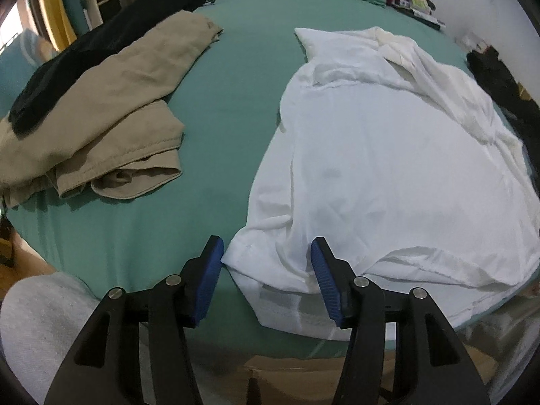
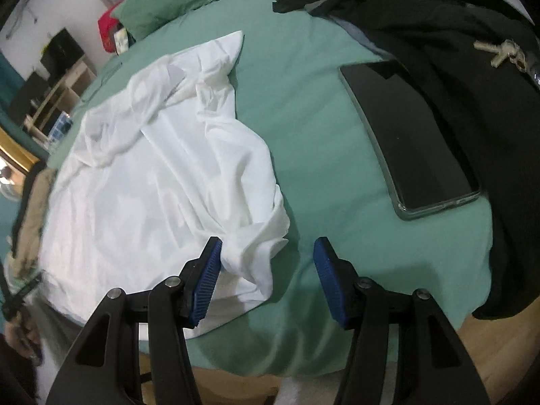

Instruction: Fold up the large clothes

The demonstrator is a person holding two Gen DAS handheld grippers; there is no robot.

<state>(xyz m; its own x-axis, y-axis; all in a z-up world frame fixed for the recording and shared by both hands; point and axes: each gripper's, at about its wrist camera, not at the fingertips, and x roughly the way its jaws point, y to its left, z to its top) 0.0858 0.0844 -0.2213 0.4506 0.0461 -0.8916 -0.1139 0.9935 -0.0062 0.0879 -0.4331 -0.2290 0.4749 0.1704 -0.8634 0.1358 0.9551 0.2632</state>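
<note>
**Fingers wide at the shirt's near hem**

Shirt corners sit between both pairs of my blue pads, and neither pair has closed on cloth. The white shirt [image 1: 388, 168] lies spread and rumpled on the green bed sheet [image 1: 216, 101], filling the centre and right of my left wrist view, its collar end toward the top of the frame.

My left gripper [image 1: 266, 260] is wide open at the bottom centre. The shirt's near left hem corner lies in the gap: the left pad just touches or nearly touches the corner's edge, and the right pad rests over the cloth. I hold nothing.

In my right wrist view the shirt [image 2: 162, 175] covers the centre left. My right gripper [image 2: 268, 258] is equally wide open and empty. The bunched near right corner lies against the left pad and reaches about halfway across the gap; bare sheet [image 2: 303, 118] lies under the right pad.

Tan trousers [image 1: 101, 111] with a black garment [image 1: 84, 54] on top lie at the left of my left view, well apart from the shirt. A phone [image 2: 411, 135] lies at the right of my right view, beside dark clothing [image 2: 472, 84] with keys [image 2: 503, 52] on it.
</note>
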